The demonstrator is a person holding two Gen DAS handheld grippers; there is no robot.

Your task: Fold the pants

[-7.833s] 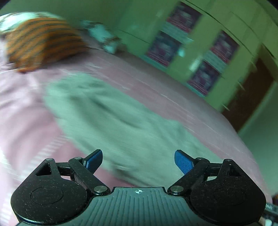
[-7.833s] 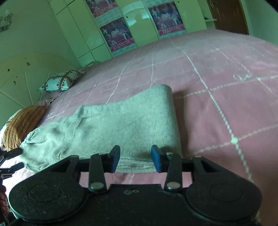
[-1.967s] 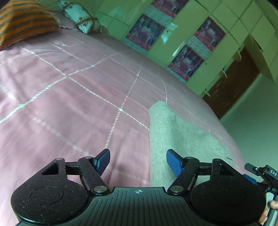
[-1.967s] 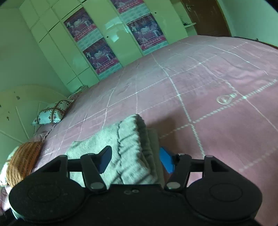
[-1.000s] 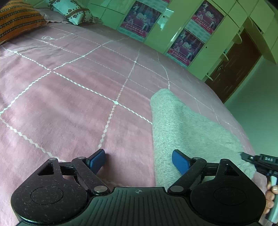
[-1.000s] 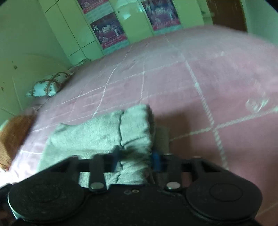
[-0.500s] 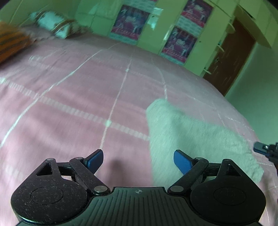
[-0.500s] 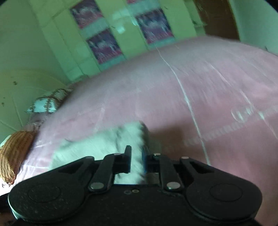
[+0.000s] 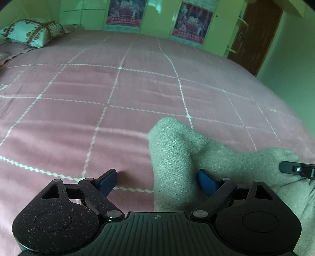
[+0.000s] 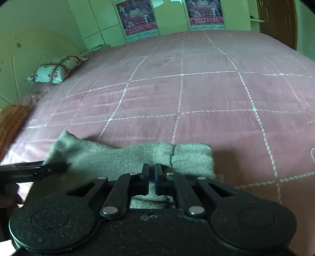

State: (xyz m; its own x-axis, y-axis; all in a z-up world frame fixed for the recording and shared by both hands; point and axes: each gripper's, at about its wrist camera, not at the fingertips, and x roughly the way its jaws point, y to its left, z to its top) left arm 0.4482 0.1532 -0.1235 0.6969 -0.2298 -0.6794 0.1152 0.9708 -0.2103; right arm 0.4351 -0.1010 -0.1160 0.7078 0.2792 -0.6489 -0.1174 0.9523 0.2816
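Grey knit pants, folded into a thick bundle, at the near edge of a pink bedspread quilted with white zigzag grid lines. In the left wrist view the fabric rises as a ridge from lower centre and spreads off to the right; in the right wrist view it lies as a band across the frame, with a rolled cuff-like end at the right and a loose corner lifted at the left. Right gripper: jaws drawn together with only a sliver between the pads, a fold of the pants pinched there, more cloth showing behind the linkage. Left gripper: jaws spread wide, blue fingertips to either side; the left tip is over bare bedspread, the right tip is against the pants ridge, which fills the right half of the gap, nothing clamped. Tip of the other gripper pokes in at the right edge of the left view, and at the left edge of the right view. Further out: patterned pillow at the head of the bed, an orange striped cushion at the left margin, green wardrobe doors carrying posters, dark wooden door at the right.
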